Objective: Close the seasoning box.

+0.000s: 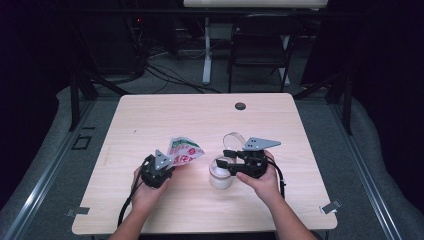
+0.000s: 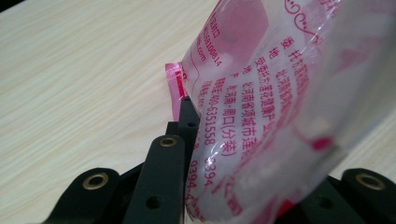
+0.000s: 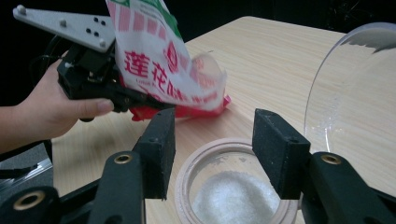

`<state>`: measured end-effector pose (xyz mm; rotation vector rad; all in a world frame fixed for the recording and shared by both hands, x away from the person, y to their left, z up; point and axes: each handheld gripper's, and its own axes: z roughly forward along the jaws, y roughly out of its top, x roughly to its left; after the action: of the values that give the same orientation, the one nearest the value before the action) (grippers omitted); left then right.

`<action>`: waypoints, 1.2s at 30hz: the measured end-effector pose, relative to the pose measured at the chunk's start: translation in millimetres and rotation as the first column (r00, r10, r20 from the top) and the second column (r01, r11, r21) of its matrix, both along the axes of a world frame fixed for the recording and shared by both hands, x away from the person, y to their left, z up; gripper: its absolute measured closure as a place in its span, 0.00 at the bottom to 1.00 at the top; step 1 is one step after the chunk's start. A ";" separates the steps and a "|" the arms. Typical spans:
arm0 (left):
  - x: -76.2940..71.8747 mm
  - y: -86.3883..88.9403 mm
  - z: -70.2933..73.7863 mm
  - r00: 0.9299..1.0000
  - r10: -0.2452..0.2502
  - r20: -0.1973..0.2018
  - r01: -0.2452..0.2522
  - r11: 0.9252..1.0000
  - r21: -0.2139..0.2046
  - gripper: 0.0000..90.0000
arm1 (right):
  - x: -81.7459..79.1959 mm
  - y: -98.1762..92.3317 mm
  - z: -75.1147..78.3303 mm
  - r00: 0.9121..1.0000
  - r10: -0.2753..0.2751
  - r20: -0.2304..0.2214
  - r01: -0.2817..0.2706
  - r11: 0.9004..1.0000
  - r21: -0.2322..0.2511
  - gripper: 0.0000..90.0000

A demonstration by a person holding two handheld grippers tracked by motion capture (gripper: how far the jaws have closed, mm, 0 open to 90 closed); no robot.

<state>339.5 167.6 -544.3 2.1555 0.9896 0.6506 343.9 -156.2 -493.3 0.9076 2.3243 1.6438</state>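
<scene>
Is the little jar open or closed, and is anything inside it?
Open. The jar has no lid on its rim, and white grains lie inside, well below the top.

Table [image 1: 200, 115]: pale wood-grain laminate, smooth, matt. Packet [image 2: 261, 93] in the left gripper [image 1: 161, 167]: thin, glossy, crinkled plastic film, translucent, red print. Jar [image 3: 233, 186] under the right gripper [image 3: 212, 140]: clear plastic or glass, glossy; contents white, granular. Jaw pads: black, matt, finely rough. Gripper top plates: grey, matt.
</scene>
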 end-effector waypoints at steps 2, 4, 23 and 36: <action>-0.3 10.5 4.7 1.000 0.025 0.007 -0.025 0.999 -0.020 0.86 | -0.7 0.0 0.5 1.000 0.005 0.002 -0.005 1.000 0.000 0.55; -1.1 19.7 8.8 0.999 0.044 0.016 -0.044 0.999 -0.023 0.86 | -1.4 0.2 1.6 1.000 0.008 0.005 -0.008 1.000 0.003 0.55; -9.2 104.3 2.3 0.951 0.307 0.023 -0.305 0.951 -0.056 0.86 | -5.9 6.2 5.4 1.000 0.020 -0.001 -0.020 1.000 0.001 0.55; -7.3 118.0 -15.1 0.923 0.383 -0.030 -0.384 0.920 -0.079 0.86 | -6.4 5.5 6.6 1.000 0.011 0.006 -0.011 1.000 0.009 0.53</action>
<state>332.2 285.6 -559.3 1.9077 1.4414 0.7609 337.5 -150.7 -486.7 0.8925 2.3243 1.6601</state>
